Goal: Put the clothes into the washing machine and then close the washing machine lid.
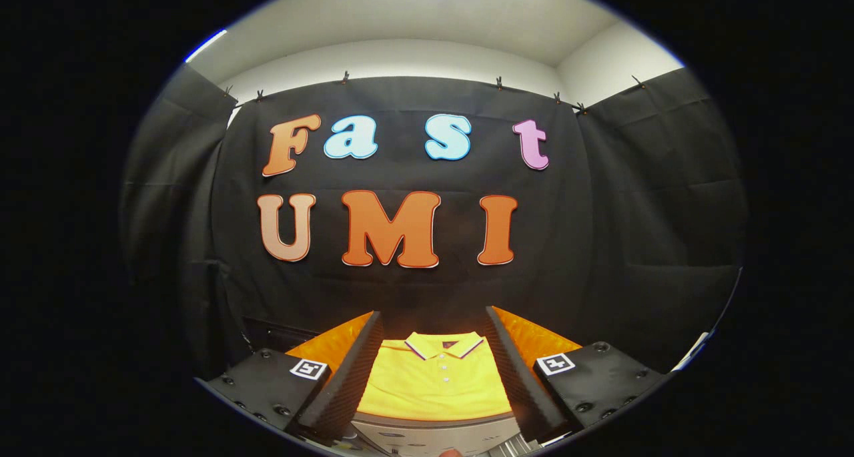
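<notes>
Gripper (pixel 434 377) was spread wide, its two fingers well apart and pressing on nothing. One finger (pixel 347 377) ran from about 7 o'clock up toward centre; the other finger (pixel 517 377) ran likewise from 5 o'clock.

One yellow polo shirt (pixel 437 383) lay flat and folded just ahead, seen in the gap between the fingers, collar (pixel 444 347) toward 12 o'clock and away from the gripper. Collar had a dark-and-white trimmed edge. Small buttons on the placket; count not readable. Whether the shirt touched either finger could not be told.

Shirt rested on an orange surface (pixel 540 340), which showed outside each finger at 8 and 4 o'clock. Near edge of the shirt ended at a dark curved rim (pixel 434 418) at 6 o'clock; below it a pale grey panel (pixel 427 437), identity unclear.

Beyond the shirt at 12 o'clock hung the black cloth wall (pixel 600 243), close behind the orange surface. Open room lay above the shirt, between the fingers.

Count: one shirt, one gripper, two fingers.
</notes>
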A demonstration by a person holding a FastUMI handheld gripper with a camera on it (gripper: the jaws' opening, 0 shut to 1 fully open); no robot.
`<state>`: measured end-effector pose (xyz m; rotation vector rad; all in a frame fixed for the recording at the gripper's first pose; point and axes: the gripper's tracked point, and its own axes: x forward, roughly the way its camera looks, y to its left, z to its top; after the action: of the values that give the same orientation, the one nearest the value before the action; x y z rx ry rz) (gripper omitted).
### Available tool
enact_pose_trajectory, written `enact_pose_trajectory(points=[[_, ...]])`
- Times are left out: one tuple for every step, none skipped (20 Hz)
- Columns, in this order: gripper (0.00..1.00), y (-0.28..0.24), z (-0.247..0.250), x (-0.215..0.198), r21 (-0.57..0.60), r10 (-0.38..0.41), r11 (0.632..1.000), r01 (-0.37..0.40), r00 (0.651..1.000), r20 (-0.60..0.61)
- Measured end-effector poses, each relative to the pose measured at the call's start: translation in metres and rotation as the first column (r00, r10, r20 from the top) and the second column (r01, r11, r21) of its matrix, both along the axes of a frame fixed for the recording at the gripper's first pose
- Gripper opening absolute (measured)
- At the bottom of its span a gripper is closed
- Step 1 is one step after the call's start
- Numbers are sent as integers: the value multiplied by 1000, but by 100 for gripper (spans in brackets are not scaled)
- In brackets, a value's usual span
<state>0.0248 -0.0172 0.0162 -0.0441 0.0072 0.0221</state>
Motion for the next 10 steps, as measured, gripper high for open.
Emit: enact_pose_trajectory(points=[[98,-1,0,1,0,1,1000,-1,1000,-3],[98,-1,1,0,-1,3,1000,-3,1000,-2],[98,-1,1,0,-1,5,1000,-5,1000,-2],[98,-3,2,1,-2,4,1000,-4,1000,-2],[98,-4,3,3,-4,3,1000,-3,1000,-3],[98,-5,4,3,-2,3,1000,-3,1000,-3],[98,-6,4,3,2,2,1000,-2,1000,-4],[98,-8,3,3,6,4,1000,-4,1000,-3],[98,-8,3,4,8,4,1000,-4,1000,-3],[98,-9,3,7,7,3,1000,-3,1000,-2]])
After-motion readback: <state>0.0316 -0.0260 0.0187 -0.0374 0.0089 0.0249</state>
